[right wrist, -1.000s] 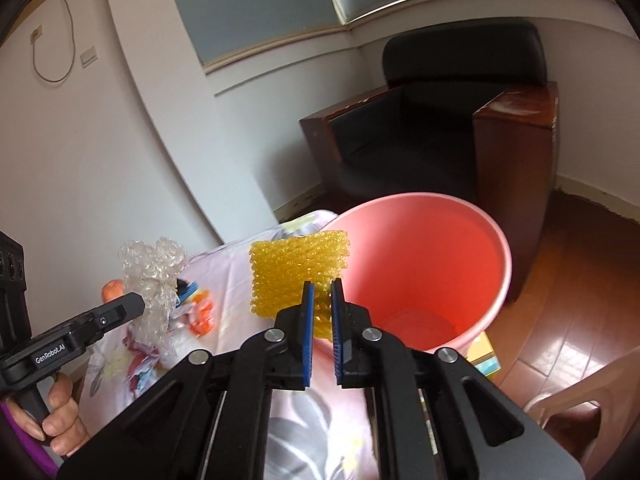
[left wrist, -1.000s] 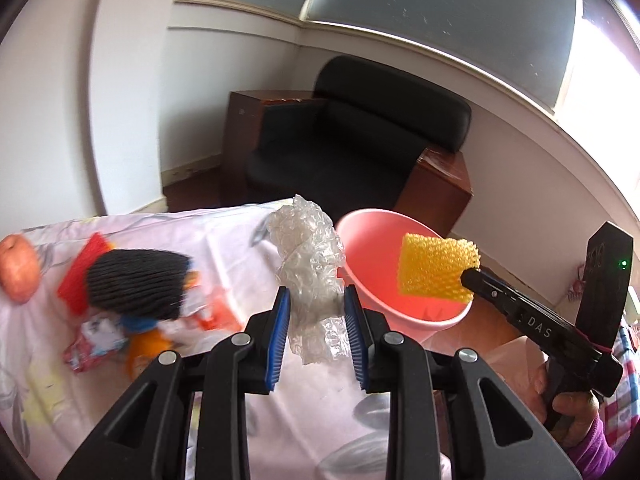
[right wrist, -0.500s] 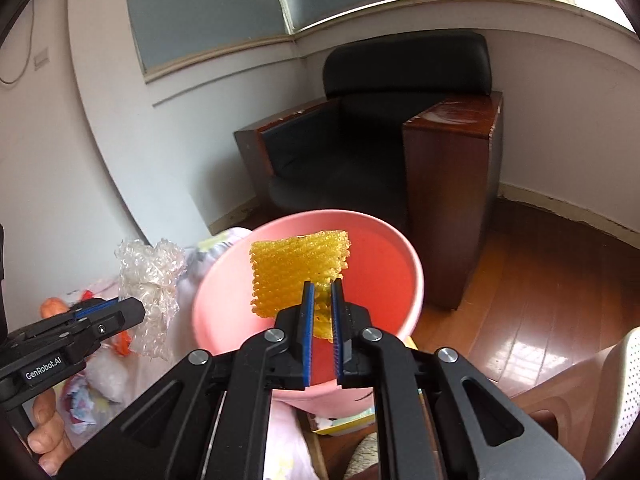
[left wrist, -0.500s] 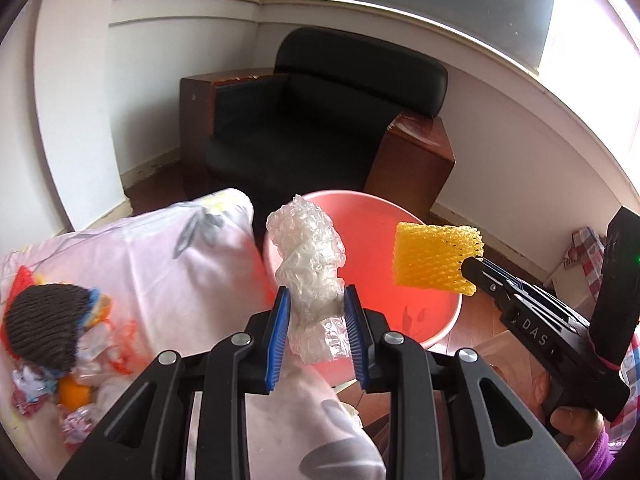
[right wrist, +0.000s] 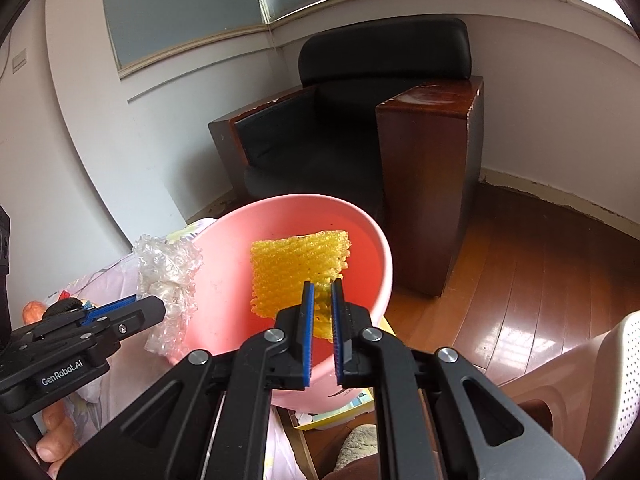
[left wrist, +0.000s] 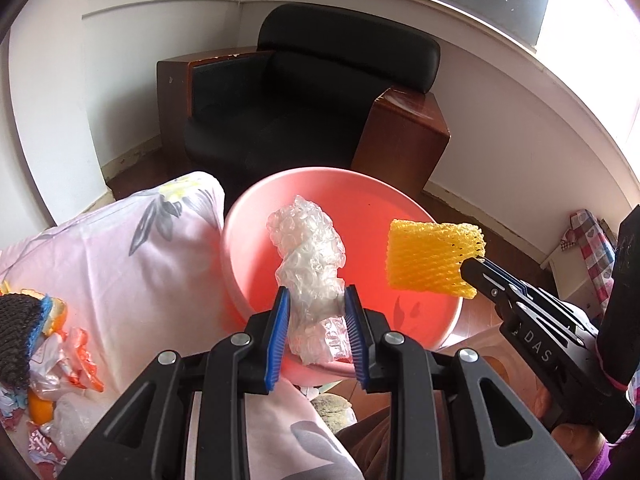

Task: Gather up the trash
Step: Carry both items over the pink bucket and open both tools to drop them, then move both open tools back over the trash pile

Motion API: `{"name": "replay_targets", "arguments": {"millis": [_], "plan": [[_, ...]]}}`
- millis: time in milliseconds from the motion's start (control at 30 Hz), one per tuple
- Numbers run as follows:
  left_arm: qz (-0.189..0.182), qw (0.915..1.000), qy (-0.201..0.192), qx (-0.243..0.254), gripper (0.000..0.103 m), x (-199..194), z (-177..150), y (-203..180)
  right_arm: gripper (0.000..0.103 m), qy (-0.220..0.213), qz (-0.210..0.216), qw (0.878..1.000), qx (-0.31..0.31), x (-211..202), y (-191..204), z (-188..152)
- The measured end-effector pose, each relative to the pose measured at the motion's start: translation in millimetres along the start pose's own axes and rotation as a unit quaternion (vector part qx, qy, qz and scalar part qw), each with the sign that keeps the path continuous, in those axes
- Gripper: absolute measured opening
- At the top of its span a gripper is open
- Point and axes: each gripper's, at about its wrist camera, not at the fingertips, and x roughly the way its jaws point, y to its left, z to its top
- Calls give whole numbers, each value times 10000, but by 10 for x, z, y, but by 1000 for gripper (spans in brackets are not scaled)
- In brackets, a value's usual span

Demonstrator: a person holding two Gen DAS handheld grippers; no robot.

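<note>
My left gripper (left wrist: 316, 300) is shut on a crumpled wad of clear bubble wrap (left wrist: 310, 264), held over the mouth of the pink bucket (left wrist: 256, 200). My right gripper (right wrist: 321, 292) is shut on a yellow foam fruit net (right wrist: 298, 270), which also hangs over the pink bucket (right wrist: 382, 248). The right gripper (left wrist: 476, 264) with the yellow net (left wrist: 430, 258) enters the left wrist view from the right. The left gripper (right wrist: 158, 306) with the bubble wrap (right wrist: 170, 276) shows at the left of the right wrist view, by the bucket's near rim.
A table under a pink flowered cloth (left wrist: 132, 256) carries a heap of wrappers and peel (left wrist: 48, 344) and a black net (left wrist: 16, 332) at far left. A black armchair (left wrist: 312, 92) with wooden sides stands behind the bucket. A beige plastic chair (right wrist: 592, 376) is at lower right.
Both grippers have moved from above the table toward the bucket and tipped down. The bubble wrap and the yellow net now hang over the bucket's opening; the trash heap has slid to the left edge.
</note>
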Motion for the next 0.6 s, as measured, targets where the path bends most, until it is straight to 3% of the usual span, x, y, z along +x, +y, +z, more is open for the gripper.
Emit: {"name": "replay_targets", "arguments": {"millis": [133,200,300,367,600], "plan": [[-17,10000,-11,-11,30,11,1,-15,9,19,-73,10000,22,4,-14,-8],[-21,10000,-29,-33,41,-1,2,-13,11,58,-113,9999,41,18,-15,-9],[-14,10000,-83,-22,45,-33,7,-22,23,86,-135,9998,75,28,-23,-21],[-2,9999,-103,-9,47,-61,12,-26,36,50,-121,9998,120,13,-31,-27],[-16,9996,-244,-121,52,-232,14,42,42,25,-100,9999,124,-40,-15,-35]]}}
